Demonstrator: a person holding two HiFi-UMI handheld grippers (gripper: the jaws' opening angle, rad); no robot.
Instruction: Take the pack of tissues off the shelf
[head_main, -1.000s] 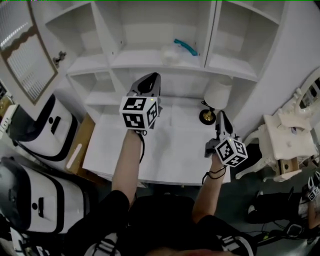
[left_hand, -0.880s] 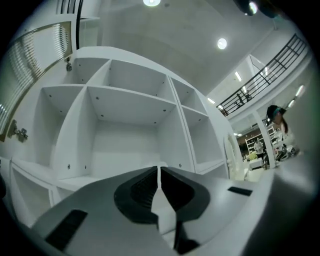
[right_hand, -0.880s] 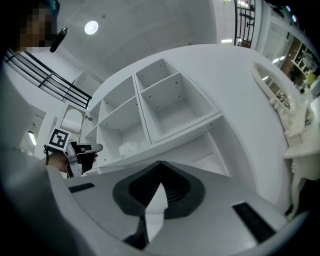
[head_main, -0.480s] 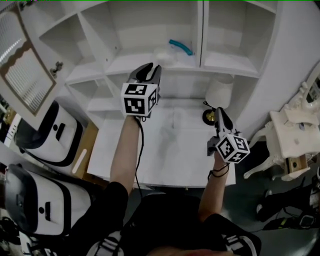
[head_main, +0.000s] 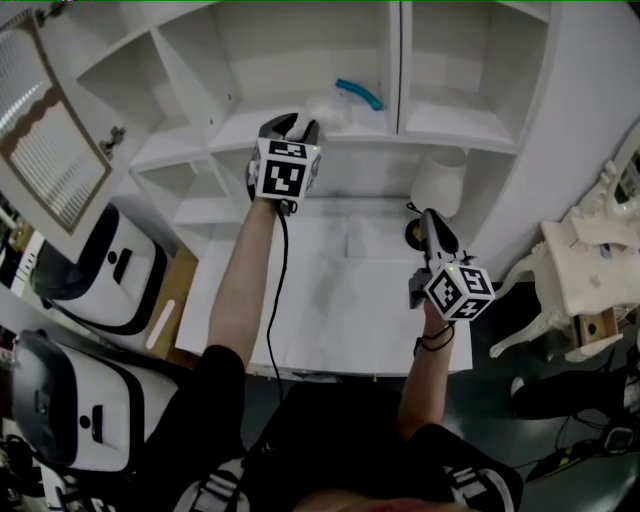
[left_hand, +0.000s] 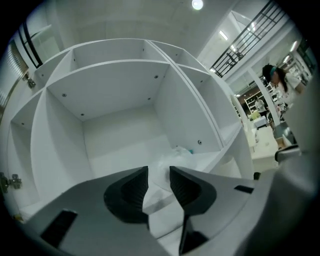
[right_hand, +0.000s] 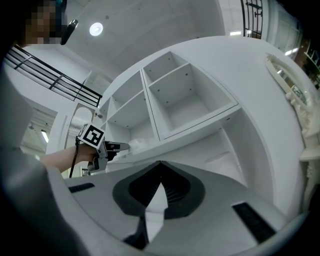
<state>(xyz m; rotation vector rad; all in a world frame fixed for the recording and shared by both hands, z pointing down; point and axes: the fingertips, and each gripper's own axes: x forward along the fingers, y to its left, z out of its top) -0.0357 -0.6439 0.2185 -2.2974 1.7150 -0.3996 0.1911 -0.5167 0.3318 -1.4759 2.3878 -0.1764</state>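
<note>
The pack of tissues (head_main: 333, 106) is a pale translucent packet with a teal strip, lying on the middle shelf (head_main: 270, 125) of the white unit. My left gripper (head_main: 290, 125) is raised to that shelf's front edge, just left of the pack. Its jaws are opening and nothing is between them. In the left gripper view the left gripper (left_hand: 159, 182) points into the compartment, with the pack (left_hand: 172, 157) beyond the gap. My right gripper (head_main: 428, 222) is shut and empty, low over the desk near the lamp. The right gripper view shows the right gripper (right_hand: 160, 165), the left gripper (right_hand: 117, 146) and the pack (right_hand: 135, 145).
A white lamp (head_main: 437, 183) with a gold base stands at the desk's (head_main: 330, 300) back right. Shelf dividers (head_main: 400, 70) flank the pack's compartment. White rounded cases (head_main: 95, 265) sit on the floor at left, an ornate white chair (head_main: 590, 260) at right.
My left gripper has risen from over the desk to the shelf edge beside the pack, and its jaws have parted. The right gripper has barely moved.
</note>
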